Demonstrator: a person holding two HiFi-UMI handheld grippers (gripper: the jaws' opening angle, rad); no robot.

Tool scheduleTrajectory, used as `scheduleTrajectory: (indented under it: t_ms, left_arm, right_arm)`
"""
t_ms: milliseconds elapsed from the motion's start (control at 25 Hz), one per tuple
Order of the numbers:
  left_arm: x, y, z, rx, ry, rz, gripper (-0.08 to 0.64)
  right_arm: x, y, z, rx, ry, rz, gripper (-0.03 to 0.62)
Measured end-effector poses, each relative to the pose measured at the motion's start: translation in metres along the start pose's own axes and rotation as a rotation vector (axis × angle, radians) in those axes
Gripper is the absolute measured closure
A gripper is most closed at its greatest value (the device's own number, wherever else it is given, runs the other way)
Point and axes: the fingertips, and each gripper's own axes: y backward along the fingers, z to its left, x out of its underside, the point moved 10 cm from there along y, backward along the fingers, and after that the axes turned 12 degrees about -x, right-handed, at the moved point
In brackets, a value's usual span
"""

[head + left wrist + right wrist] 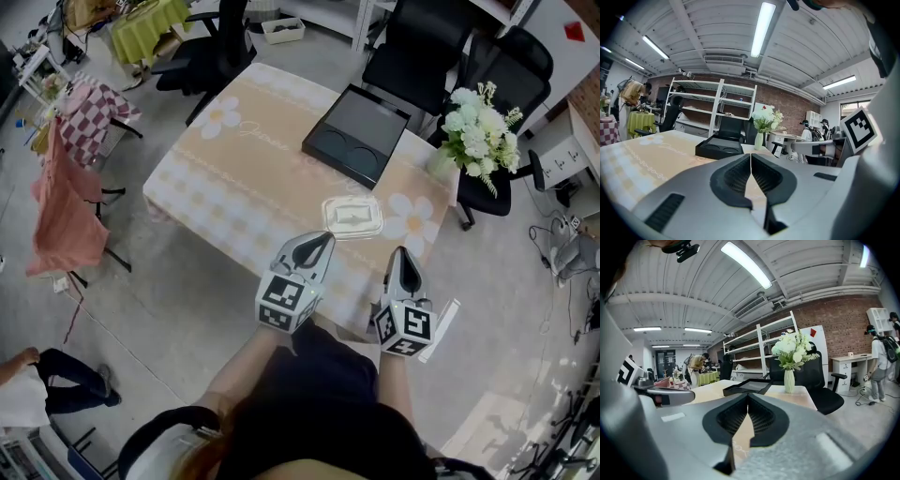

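Lower centre: left hand-held gripper (324,240) and right hand-held gripper (401,252) — both closed, empty — near the clear container (352,217) on the tabletop (239,173).

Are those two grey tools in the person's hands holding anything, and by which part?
Nothing is held. The left tool and the right tool each have jaws closed together on nothing, near the clear container on the table.

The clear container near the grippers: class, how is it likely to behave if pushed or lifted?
The clear container looks thin-walled and shallow, so it is probably light and may flex under a squeeze. Lying flat and low on the tablecloth, it would likely slide rather than tip.
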Motion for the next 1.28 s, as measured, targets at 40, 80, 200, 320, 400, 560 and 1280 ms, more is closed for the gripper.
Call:
scheduleTrajectory:
  t_ms: [40, 80, 200, 320, 400, 560, 1280]
  left_arm:
    - [-0.001, -0.003, 0.001, -0.002, -0.004, 0.001, 0.547]
    - [-0.002, -0.007, 0.002, -0.006, -0.006, 0.002, 0.547]
    - [-0.001, -0.015, 0.008, -0.020, -0.003, 0.012, 0.548]
    - [0.000, -0.023, 0.013, -0.032, 0.003, 0.019, 0.548]
    - [0.001, -0.028, 0.015, -0.042, 0.007, 0.019, 0.547]
    - [0.003, -0.037, 0.019, -0.053, 0.004, 0.022, 0.548]
    - [0.012, -0.044, 0.013, -0.017, -0.038, 0.067, 0.548]
  right_arm:
    - [-0.001, -0.003, -0.003, -0.001, 0.000, -0.001, 0.586]
    - [-0.002, -0.006, -0.006, -0.003, 0.000, -0.003, 0.586]
    - [-0.002, -0.015, -0.013, -0.006, -0.001, 0.001, 0.586]
    - [0.000, -0.023, -0.020, -0.009, 0.001, 0.008, 0.586]
    - [0.000, -0.029, -0.025, -0.014, 0.005, 0.013, 0.586]
    - [0.000, -0.040, -0.032, -0.031, 0.017, 0.022, 0.586]
    - [0.005, -0.058, -0.031, -0.189, 0.089, 0.073, 0.583]
